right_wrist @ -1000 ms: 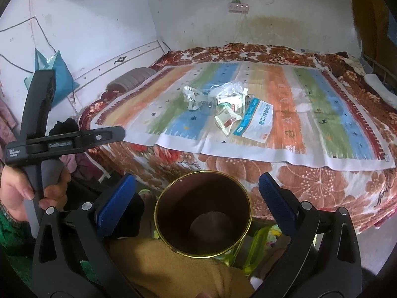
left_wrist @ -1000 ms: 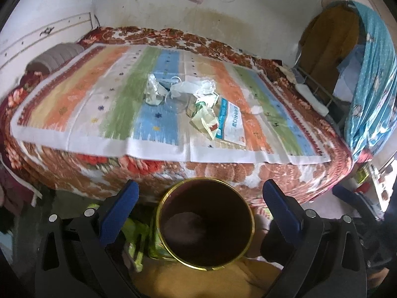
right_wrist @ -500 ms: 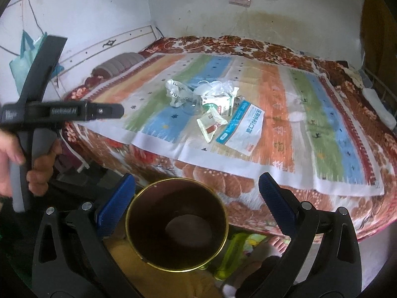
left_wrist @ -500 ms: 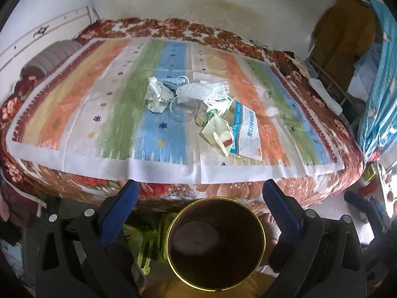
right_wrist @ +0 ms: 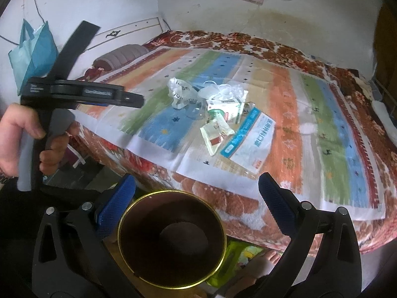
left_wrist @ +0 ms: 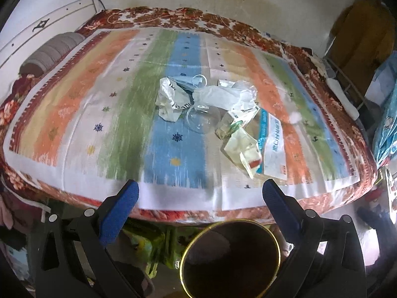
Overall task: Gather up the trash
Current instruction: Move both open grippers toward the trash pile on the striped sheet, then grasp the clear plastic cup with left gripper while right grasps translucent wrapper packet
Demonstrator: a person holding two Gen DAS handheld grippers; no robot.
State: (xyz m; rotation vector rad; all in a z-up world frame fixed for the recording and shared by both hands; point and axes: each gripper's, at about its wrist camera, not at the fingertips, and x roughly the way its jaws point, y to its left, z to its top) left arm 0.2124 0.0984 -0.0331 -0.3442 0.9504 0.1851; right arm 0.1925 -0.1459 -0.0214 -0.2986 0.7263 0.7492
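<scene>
Trash pile (left_wrist: 213,109) mid-bed on striped cloth (left_wrist: 173,154): crumpled bag, clear cup on its side, cartons. Blue-white packet (right_wrist: 248,139) flat, long axis toward the wall. Gold-rimmed bin (right_wrist: 171,245) below bed edge, mouth up. Left gripper (left_wrist: 198,198) and right gripper (right_wrist: 196,193) both spread wide, empty.

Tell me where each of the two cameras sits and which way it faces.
Left wrist: on the left gripper, facing forward over the bed's striped sheet; its open jaws show.
Right wrist: on the right gripper, facing the bed from further right; its open jaws show, plus the left hand holding the other gripper.
Shared: the trash pile on the sheet and the gold-rimmed bin below.
</scene>
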